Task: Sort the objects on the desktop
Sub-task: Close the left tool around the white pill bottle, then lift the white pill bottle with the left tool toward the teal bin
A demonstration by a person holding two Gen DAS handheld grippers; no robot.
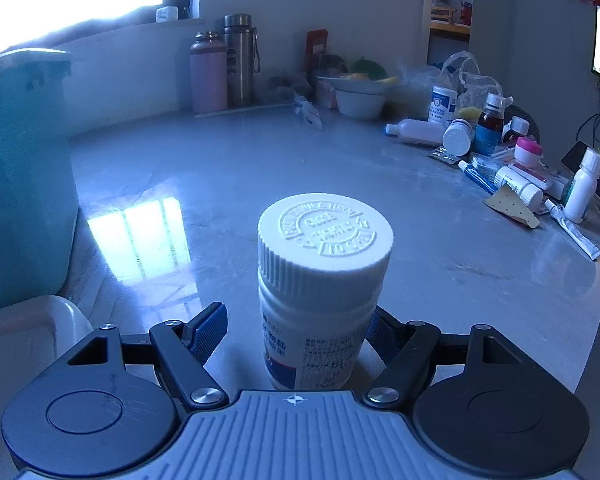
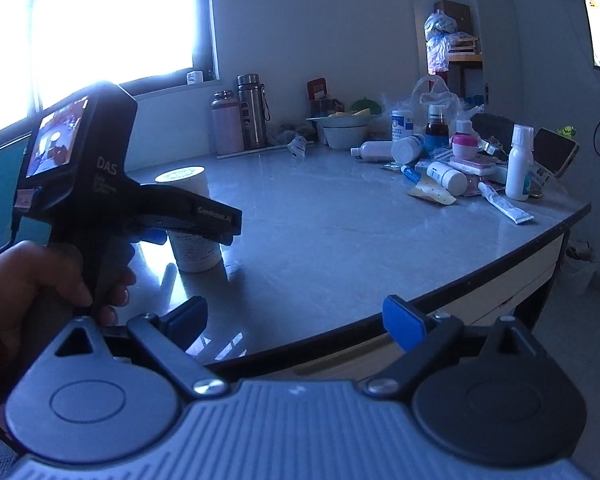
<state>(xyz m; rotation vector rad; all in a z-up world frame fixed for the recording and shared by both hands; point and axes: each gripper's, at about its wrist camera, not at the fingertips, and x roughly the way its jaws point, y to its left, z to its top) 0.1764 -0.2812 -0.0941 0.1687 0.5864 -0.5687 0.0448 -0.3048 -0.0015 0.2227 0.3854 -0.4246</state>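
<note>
A white pill bottle [image 1: 320,292] with a ribbed cap stands upright on the grey table [image 1: 300,168], between the fingers of my left gripper [image 1: 296,332]. The jaws are open: the left pad stands clear of the bottle, the right pad is at its side. In the right wrist view the same bottle [image 2: 192,240] stands behind the hand-held left gripper [image 2: 156,236]. My right gripper [image 2: 296,322] is open and empty, at the table's front edge. A heap of medicine bottles, tubes and boxes [image 1: 508,160] lies at the right, and it shows in the right wrist view [image 2: 460,160].
A teal bin [image 1: 20,176] stands at the left with a white container [image 1: 28,328] in front of it. Two flasks [image 1: 224,68], a white bowl [image 1: 360,98] and plastic bags [image 1: 468,76] stand along the back. A phone [image 2: 556,152] leans at the far right.
</note>
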